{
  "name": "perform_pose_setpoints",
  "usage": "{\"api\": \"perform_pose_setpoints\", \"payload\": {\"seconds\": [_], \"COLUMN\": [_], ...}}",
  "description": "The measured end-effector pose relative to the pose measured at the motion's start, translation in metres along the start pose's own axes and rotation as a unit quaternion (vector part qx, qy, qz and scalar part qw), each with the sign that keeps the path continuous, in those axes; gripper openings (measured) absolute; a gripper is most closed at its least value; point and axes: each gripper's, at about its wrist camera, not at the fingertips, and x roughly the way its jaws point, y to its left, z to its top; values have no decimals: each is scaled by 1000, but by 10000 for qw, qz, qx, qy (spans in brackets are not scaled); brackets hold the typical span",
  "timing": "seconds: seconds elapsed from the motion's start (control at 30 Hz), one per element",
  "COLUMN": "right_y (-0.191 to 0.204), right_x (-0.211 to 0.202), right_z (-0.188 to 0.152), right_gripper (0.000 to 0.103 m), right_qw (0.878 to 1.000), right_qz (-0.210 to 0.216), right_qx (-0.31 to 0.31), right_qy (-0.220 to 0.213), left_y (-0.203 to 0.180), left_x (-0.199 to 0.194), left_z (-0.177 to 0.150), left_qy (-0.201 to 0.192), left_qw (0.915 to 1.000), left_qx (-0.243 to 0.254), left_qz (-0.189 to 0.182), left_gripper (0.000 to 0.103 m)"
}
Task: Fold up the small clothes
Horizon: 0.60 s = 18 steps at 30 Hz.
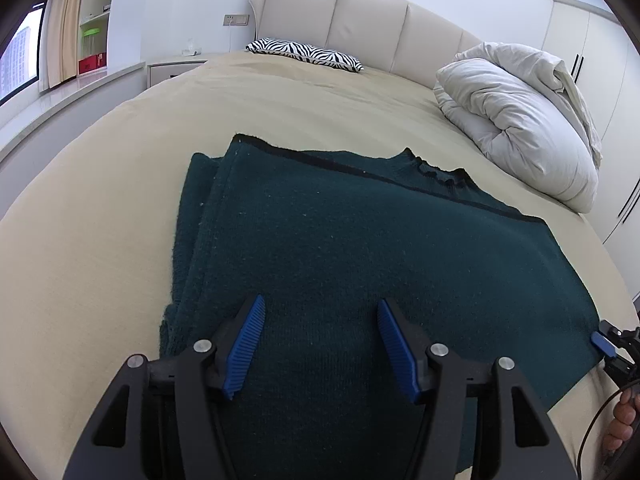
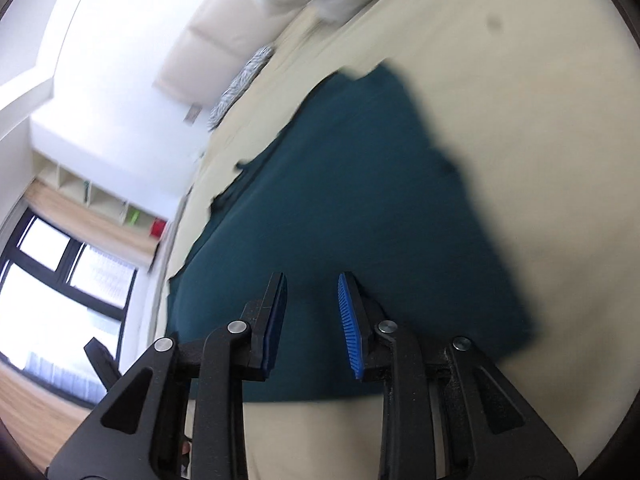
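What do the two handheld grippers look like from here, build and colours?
Both match: the left gripper and right gripper have black plastic frames with triangular cut-outs, silver round pivot bolts, and blue ribbed pads on the inside of each finger. A thin black cable loops beside the right gripper's handle in the left wrist view.

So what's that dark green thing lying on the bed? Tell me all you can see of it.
It is a dark teal knitted garment, seemingly a sweater, with a fuzzy, wool-like surface flecked with pale lint. It lies flat on the beige bedsheet, already partly folded: layered edges are stacked along its left side. A black-trimmed seam runs along the far edge, where a small ribbed collar sticks up. Nothing grips it; the left gripper hovers over its near end with jaws open.
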Motion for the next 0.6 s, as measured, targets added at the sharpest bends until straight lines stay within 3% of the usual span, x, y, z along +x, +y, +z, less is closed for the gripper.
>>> {"api": "perform_pose_setpoints", "payload": {"seconds": [0.07,0.17,0.2,0.3,0.47,0.6], "right_y": [-10,-12,-8,1,54,53], "right_x": [-22,-43,-48,-64,-24,25], "right_z": [6,4,3,5,-7,-20], "right_gripper": [27,29,36,43,53,58], "right_qw": [9994,9986,9985,9993,9959,9959], "right_qz": [-266,-340,-332,64,677,327], "right_qx": [30,138,130,4,-563,-365], "right_qy": [-212,-368,-425,-375,214,755], "left_y": [2,2,2,0,0,-1], "left_x": [0,0,0,2,2,3], "left_z": [0,0,0,0,0,0], "left_qy": [1,-12,-12,1,3,1], "left_qw": [10000,10000,10000,10000,10000,10000], "left_qx": [-31,-31,-26,9,32,33], "left_qz": [-38,-56,-63,-42,-22,-28], "left_gripper": [62,62,63,64,64,64]}}
